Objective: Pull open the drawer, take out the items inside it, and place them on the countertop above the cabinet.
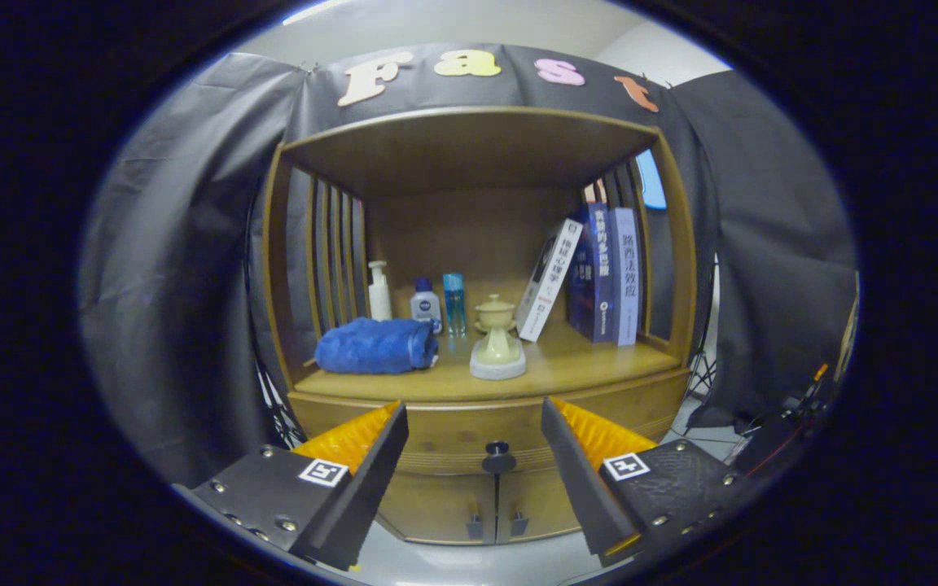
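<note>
Hand-held gripper spread wide, grasping nothing, fingers flanking the drawer knob beyond them. Drawer closed under the countertop's front edge; contents hidden. Any pull: centre on knob, draw straight outward.

Smooth wood cabinet, plush towel

Gripper view faces cabinet front, level, near drawer knob.
</note>
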Demonstrator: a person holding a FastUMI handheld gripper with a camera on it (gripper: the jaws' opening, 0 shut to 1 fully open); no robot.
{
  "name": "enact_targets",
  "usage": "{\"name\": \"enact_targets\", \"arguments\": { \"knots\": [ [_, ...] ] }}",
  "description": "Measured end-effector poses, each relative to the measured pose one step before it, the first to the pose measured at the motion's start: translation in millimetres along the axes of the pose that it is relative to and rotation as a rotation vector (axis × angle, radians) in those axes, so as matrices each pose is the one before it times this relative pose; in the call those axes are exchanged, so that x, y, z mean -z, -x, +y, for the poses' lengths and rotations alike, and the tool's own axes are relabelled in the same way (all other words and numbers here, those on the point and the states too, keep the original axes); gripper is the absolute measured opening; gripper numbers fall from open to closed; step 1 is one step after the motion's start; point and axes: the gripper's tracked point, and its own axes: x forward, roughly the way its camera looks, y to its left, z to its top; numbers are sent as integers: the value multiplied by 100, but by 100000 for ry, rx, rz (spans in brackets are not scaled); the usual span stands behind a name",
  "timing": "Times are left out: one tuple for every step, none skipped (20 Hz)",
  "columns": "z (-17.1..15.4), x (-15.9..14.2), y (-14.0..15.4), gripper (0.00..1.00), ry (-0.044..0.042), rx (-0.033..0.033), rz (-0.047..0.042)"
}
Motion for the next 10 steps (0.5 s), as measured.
{"name": "enact_targets", "arguments": {
  "knots": [
    [-11, -1180, 1208, 98, 1359, -469, -1209],
    [-84, -1041, 1155, 98, 711, -181, -1000],
    [-26, -1148, 1221, 98, -92, -358, -878],
    [12, -1090, 1161, 98, -252, -398, -953],
    [-152, -1051, 1079, 98, 330, -395, -743],
    [-21, -1038, 1059, 98, 767, -606, -1085],
    [-181, -824, 851, 98, 1032, -267, -552],
    [-393, -587, 619, 98, 550, -311, 824],
    [35, -231, 787, 98, -420, -1166, 711],
    [110, -158, 746, 98, -817, -1808, 1419]
  ]
}}
